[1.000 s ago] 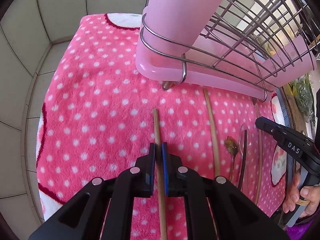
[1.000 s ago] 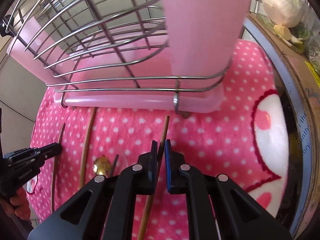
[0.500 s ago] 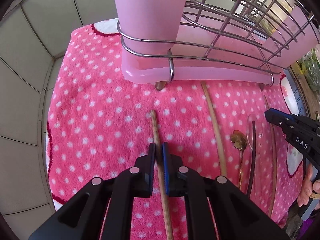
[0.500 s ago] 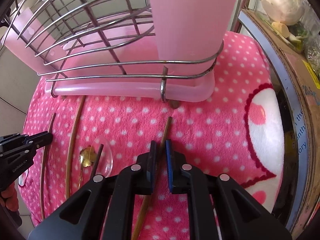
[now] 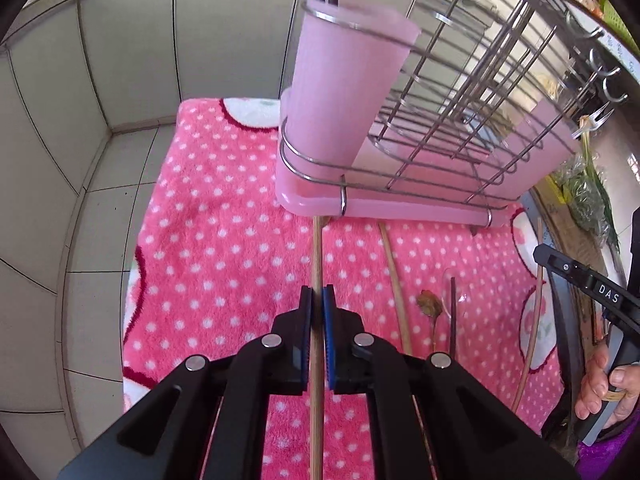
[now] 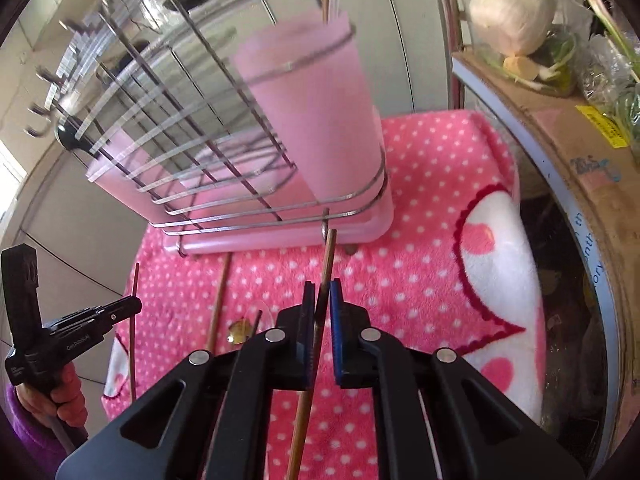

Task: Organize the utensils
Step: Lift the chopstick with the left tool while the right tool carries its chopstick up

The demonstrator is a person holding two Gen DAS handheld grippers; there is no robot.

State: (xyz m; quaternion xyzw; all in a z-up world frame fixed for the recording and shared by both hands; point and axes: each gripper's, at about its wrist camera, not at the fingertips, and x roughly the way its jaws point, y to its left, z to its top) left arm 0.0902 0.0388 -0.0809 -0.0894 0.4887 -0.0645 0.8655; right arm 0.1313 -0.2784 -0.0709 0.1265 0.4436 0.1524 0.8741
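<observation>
**Each gripper pinches a chopstick before the pink rack**

In the left wrist view, the left hand-held gripper (image 5: 317,300) is pinched on a light wooden chopstick (image 5: 316,256) at lower centre, its tip just below the pink plastic drainer tray (image 5: 400,204). The tall pink plastic utensil cup (image 5: 340,88) stands in the wire rack (image 5: 480,92) at upper centre.

In the right wrist view, the right hand-held gripper (image 6: 320,300) is pinched on a darker wooden chopstick (image 6: 327,258). More utensils lie on the pink polka-dot fleece mat (image 6: 420,280) at lower left.
</observation>
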